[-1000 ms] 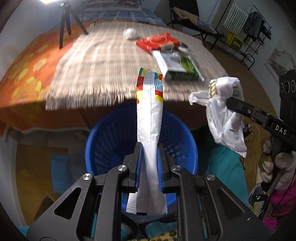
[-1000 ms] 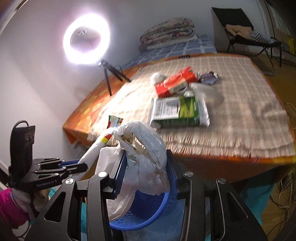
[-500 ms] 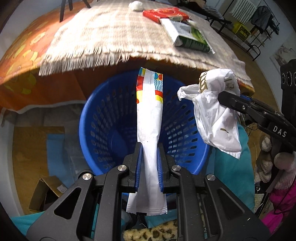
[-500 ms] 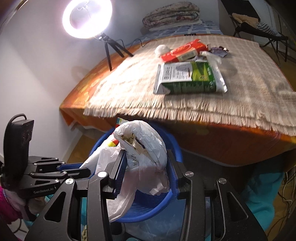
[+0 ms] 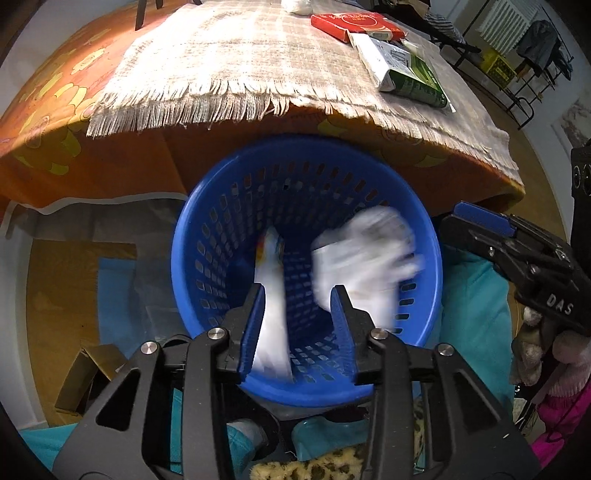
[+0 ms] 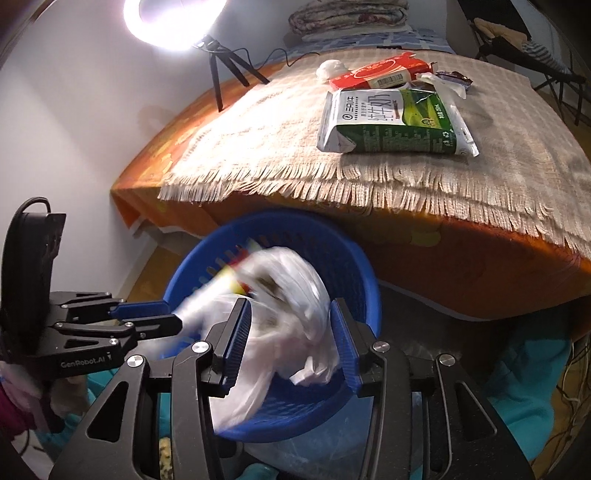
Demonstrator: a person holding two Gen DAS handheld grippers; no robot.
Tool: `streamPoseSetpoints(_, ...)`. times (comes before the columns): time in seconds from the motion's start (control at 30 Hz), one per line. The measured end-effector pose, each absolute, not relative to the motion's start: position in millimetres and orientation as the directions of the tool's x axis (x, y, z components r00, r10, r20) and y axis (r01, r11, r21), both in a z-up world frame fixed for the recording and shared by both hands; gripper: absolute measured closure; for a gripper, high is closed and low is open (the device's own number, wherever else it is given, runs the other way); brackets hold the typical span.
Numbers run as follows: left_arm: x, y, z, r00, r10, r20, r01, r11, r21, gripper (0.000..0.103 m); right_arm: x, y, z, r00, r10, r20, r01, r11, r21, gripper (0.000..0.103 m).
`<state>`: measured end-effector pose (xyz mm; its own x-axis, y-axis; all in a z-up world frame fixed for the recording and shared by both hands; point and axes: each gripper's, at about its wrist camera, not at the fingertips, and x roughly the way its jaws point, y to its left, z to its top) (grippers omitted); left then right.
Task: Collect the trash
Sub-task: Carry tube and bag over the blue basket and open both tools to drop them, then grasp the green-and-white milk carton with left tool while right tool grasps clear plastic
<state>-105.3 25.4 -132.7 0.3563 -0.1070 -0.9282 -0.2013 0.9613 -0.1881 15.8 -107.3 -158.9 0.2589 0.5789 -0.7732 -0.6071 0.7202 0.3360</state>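
Observation:
A blue perforated basket [image 5: 221,206] [image 6: 365,280] stands on the floor below the table edge. My left gripper [image 5: 299,291] hangs over it, its jaws opening. The long white wrapper [image 5: 271,295] with a coloured end slips down, blurred, along the left pad. My right gripper [image 6: 289,304] is over the basket too, jaws opening. The white plastic bag [image 6: 288,295] is blurred between its pads. In the left wrist view the bag [image 5: 365,254] falls inside the basket, clear of the right gripper [image 5: 465,221]. The left gripper [image 6: 173,315] shows at the left of the right wrist view.
On the table's fringed beige mat [image 6: 280,147] lie a green-and-white milk carton [image 6: 391,122] [image 5: 406,70], a red box [image 6: 380,70] [image 5: 354,24] and a white paper ball [image 6: 332,68]. A ring light [image 6: 173,22] stands behind. A cardboard box [image 5: 88,373] lies on the floor.
Both grippers have sunk toward the basket. Both jaws have widened, letting go of the wrapper and the bag, which now drop blurred into the basket.

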Motion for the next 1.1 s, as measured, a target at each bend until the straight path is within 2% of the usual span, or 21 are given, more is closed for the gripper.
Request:
streamPoseSetpoints(0.07, -105.9, 26.9, -132.1, 0.357, -0.105, -0.928, -0.203, 0.961, -0.187, 0.066, 15.9, -106.0, -158.0, 0.262, 0.577, -0.774, -0.607, 0.721, 0.333, 0.045)
streamPoseSetpoints(0.1, -105.6, 27.3, -131.9, 0.359, -0.104, -0.928, -0.204, 0.961, -0.187, 0.066, 15.6, -105.8, -157.2, 0.263, 0.579, -0.771, -0.607, 0.721, 0.334, 0.042)
streamPoseSetpoints(0.43, -97.9, 31.5, -122.0, 0.374, -0.098, -0.922, -0.203, 0.962, -0.185, 0.065, 19.2, -109.7, -154.5, 0.276, 0.566, -0.777, -0.594, 0.736, 0.325, 0.042)
streamPoseSetpoints(0.53, -88.0, 30.4, -114.6, 0.39, -0.098, -0.915, -0.19, 0.965, -0.184, 0.053, 24.5, -116.0, -151.5, 0.29, 0.564, -0.773, -0.58, 0.746, 0.326, 0.042)
streamPoseSetpoints(0.67, -72.5, 27.3, -104.8, 0.411, -0.1, -0.906, -0.167, 0.969, -0.183, 0.052, 35.2, -126.6, -145.1, 0.316, 0.557, -0.768, -0.556, 0.765, 0.326, 0.041)
streamPoseSetpoints(0.8, -54.8, 26.2, -95.3, 0.425, -0.111, -0.898, -0.148, 0.971, -0.189, 0.051, 49.9, -141.5, -137.4, 0.358, 0.549, -0.756, -0.521, 0.789, 0.326, 0.033)
streamPoseSetpoints(0.9, -38.8, 23.2, -87.9, 0.439, -0.123, -0.89, -0.132, 0.971, -0.2, 0.042, 64.8, -151.9, -130.7, 0.39, 0.539, -0.746, -0.492, 0.807, 0.326, 0.032)
streamPoseSetpoints(1.1, 2.9, 16.7, -77.8, 0.46, -0.141, -0.877, -0.108, 0.971, -0.213, 0.042, 98.3, -167.9, -109.7, 0.457, 0.514, -0.726, -0.465, 0.834, 0.298, 0.029)
